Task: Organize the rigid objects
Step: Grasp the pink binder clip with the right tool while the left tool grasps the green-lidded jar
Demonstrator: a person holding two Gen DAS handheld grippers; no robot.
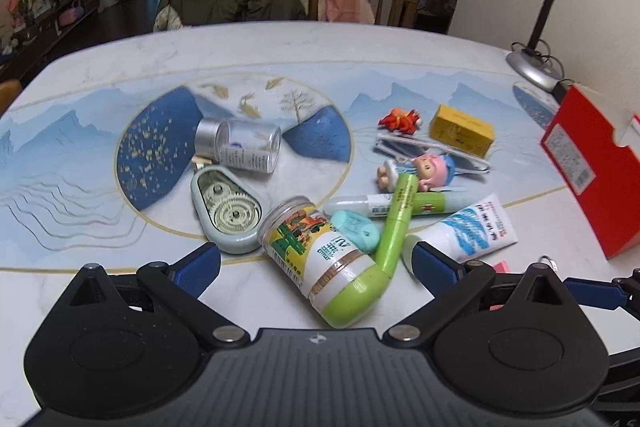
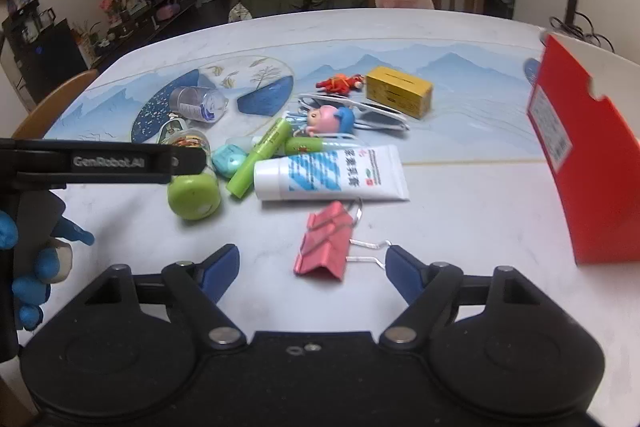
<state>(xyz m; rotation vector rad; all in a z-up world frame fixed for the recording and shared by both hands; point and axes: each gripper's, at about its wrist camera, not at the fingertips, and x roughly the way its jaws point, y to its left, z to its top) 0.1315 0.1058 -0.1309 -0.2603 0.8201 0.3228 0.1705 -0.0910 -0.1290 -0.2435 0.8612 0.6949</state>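
Observation:
A plastic jar with a green lid [image 1: 324,259] lies on its side on the table, between the spread fingers of my left gripper [image 1: 318,267], which is open; the pads stand clear of it. In the right wrist view a pink binder clip [image 2: 320,251] lies between the fingers of my right gripper [image 2: 312,269], also open, with the right fingertip [image 2: 400,269] close to the clip's wire handle. Behind them lie a white tube [image 2: 332,173], a green pen [image 1: 396,223], a teal case [image 1: 356,229] and a correction-tape dispenser [image 1: 226,211].
A red box [image 1: 592,171] stands at the right, with a desk lamp [image 1: 532,67] behind it. A clear jar [image 1: 244,147], pig figurine [image 1: 432,169], yellow box [image 1: 460,129], red toy [image 1: 400,119] and glasses [image 2: 376,113] lie farther back. A gloved hand [image 2: 28,287] holds the left gripper.

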